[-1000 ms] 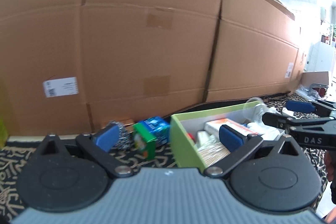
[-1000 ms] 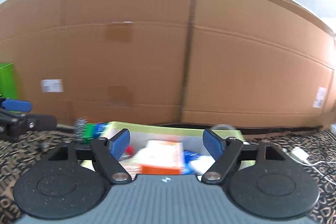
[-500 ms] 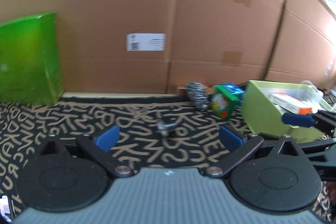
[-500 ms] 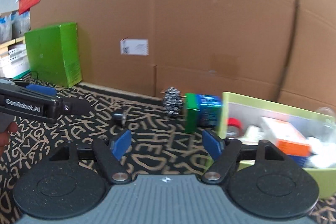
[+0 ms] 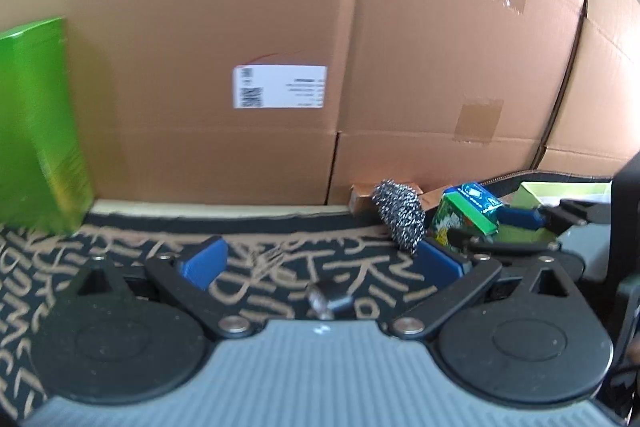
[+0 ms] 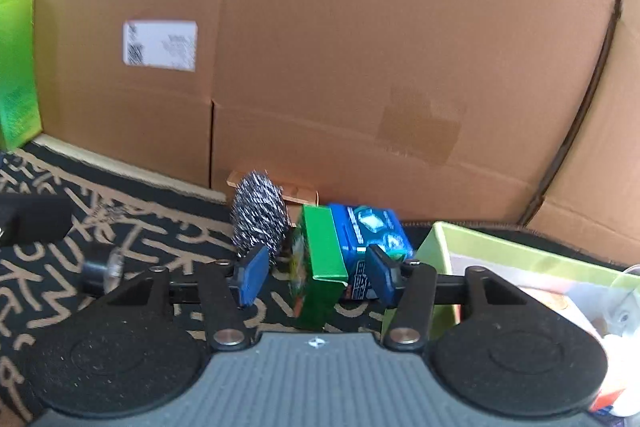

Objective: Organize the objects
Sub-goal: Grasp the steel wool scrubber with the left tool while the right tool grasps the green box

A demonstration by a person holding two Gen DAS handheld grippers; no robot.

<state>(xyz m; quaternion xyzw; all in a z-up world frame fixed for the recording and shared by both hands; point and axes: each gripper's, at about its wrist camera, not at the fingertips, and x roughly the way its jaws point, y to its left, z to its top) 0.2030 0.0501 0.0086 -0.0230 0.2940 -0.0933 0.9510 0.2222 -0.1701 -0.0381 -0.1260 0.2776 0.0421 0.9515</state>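
Both views ride low over the patterned surface (image 5: 260,267), tilted downward, facing the cardboard wall (image 5: 280,7).

Landmark: steel scourer (image 5: 400,215).

Left wrist view: looks past the left gripper (image 5: 320,263) from left of the scourer, which sits right of centre at middle distance; the right gripper (image 5: 520,217) enters at the right edge.

Right wrist view: closer in, the scourer (image 6: 260,215) just left of centre, the green-and-blue box (image 6: 340,247) beside it (somewhat blurred).

Shared: scourer, box (image 5: 468,215), wall label (image 5: 280,87), small dark cylinder (image 5: 328,297), tall green carton (image 5: 36,127).
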